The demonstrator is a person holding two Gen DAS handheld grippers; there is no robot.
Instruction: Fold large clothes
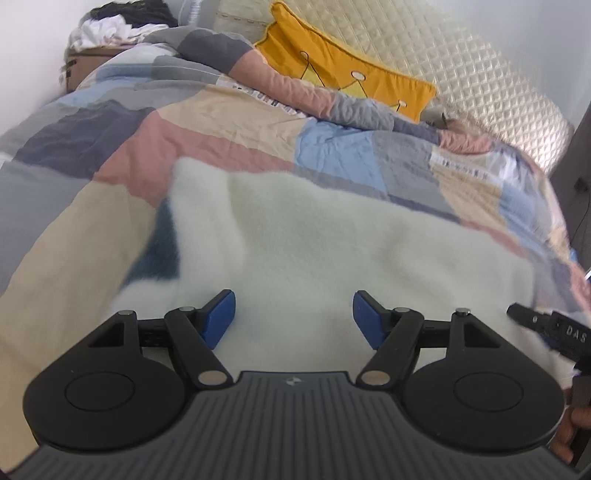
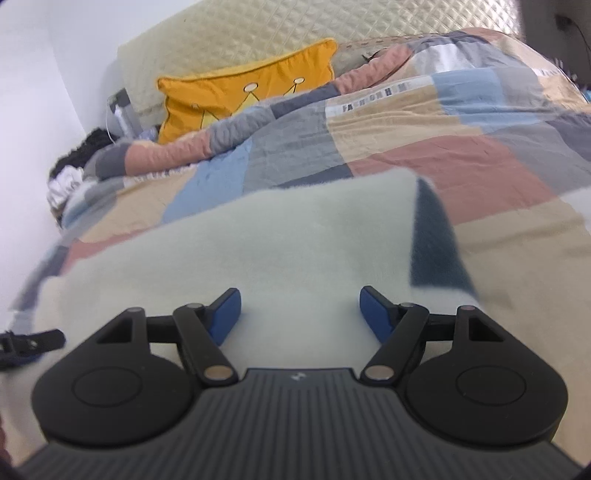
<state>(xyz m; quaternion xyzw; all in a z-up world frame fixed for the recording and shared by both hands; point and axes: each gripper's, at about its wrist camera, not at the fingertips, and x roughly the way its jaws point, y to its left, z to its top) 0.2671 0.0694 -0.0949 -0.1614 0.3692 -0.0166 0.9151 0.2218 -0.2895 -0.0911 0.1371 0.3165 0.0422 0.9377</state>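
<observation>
A pale cream fleece garment with a dark teal patch lies spread on the patchwork bed cover. My left gripper is open just above its near part, blue pads apart, holding nothing. In the right wrist view the same garment fills the near middle, its teal patch to the right. My right gripper is open over it, empty. The right gripper's tip shows at the right edge of the left wrist view; the left gripper's tip shows at the left edge of the right wrist view.
The patchwork duvet covers the bed. A yellow crown cushion leans on the quilted headboard. A pile of dark and white clothes sits on a cardboard box at the far left, by the wall.
</observation>
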